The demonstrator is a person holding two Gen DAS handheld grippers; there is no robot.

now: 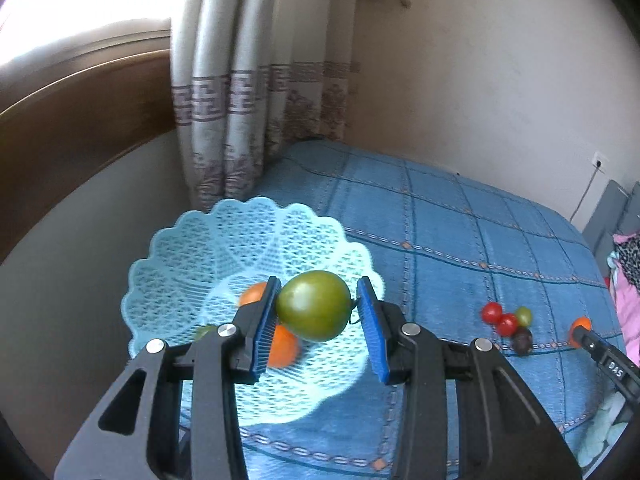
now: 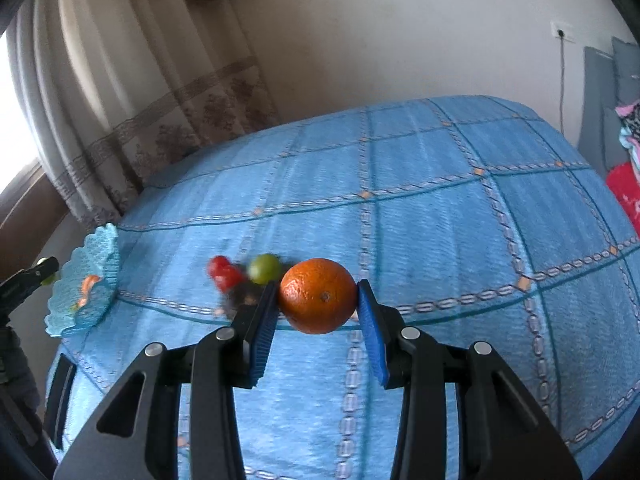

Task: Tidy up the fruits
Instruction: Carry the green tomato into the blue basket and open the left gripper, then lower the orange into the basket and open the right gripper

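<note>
left gripper (image 1: 316, 320): jaws clamped on a green tomato (image 1: 314, 306), blue pads pressing both its sides; held raised over the basket, likely so it drops straight in on release.
right gripper (image 2: 318, 316): jaws closed around an orange (image 2: 318, 295), gripped across its widest part; whether it is lifted or resting on the bed cannot be told.
basket (image 1: 180, 264): pale blue lattice bowl with scalloped rim, sitting at the bed's left corner near the curtain; this looks like the collection point.
basket contents: two orange fruits (image 1: 282, 346) on the basket floor, partly hidden behind the left pad and the tomato; a greenish bit at the lower left rim, too blurred to name.
loose fruits (image 1: 508, 324): small cluster toward the bed's right side, two red cherry tomatoes, one pale green round fruit, one dark one, touching or just beside each other, well apart from the basket.
bed (image 2: 440, 208): blue checked bedspread, soft surface, so round fruit may roll if nudged.
step in hand: judged as the drop-off for the tomato while the orange is freshly gripped for the same trip.
progress: partly done; cluster plus both held fruits not yet in the basket.
risk: tomato skin is soft, over-squeeze bruises; release too close to the rim could bounce out.
</note>
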